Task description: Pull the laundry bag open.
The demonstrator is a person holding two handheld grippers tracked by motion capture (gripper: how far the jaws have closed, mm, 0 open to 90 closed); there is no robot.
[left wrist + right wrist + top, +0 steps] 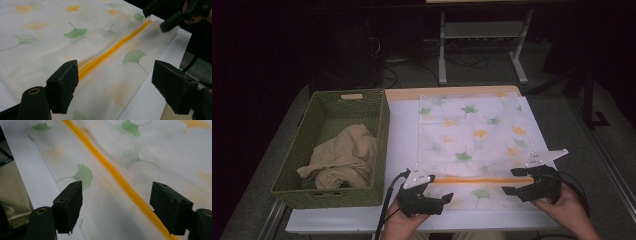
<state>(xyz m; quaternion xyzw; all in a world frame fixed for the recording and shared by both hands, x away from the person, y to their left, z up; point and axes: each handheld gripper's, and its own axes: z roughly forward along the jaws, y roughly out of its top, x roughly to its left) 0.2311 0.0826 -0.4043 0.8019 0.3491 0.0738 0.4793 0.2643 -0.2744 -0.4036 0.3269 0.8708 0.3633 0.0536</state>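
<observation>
At about 9 o'clock on the counter (404,130) sits the green woven basket (381,145), with a beige garment (344,157) crumpled inside it. It is well apart from your work, so the bundle is probably waiting its turn while the flat area stays free.

Spread flat from the centre toward 3 o'clock lies the leaf-print cloth (472,135), white with green and orange ginkgo leaves. An orange stripe (482,180) runs across it near the edge closest to you, at 6 o'clock. The cloth lies smooth and squared to the counter, which suits a fold.

Your left tool (438,198) hovers at the near left corner with its jaws spread wide. In the left gripper view the stripe passes between them and nothing is pinched.

Your right tool (515,180) hangs at the near right corner, jaws likewise parted and empty, the stripe running between them in the right gripper view. One tool at each near corner lets you lift that edge evenly; I judge both are placed to close on the hem.
</observation>
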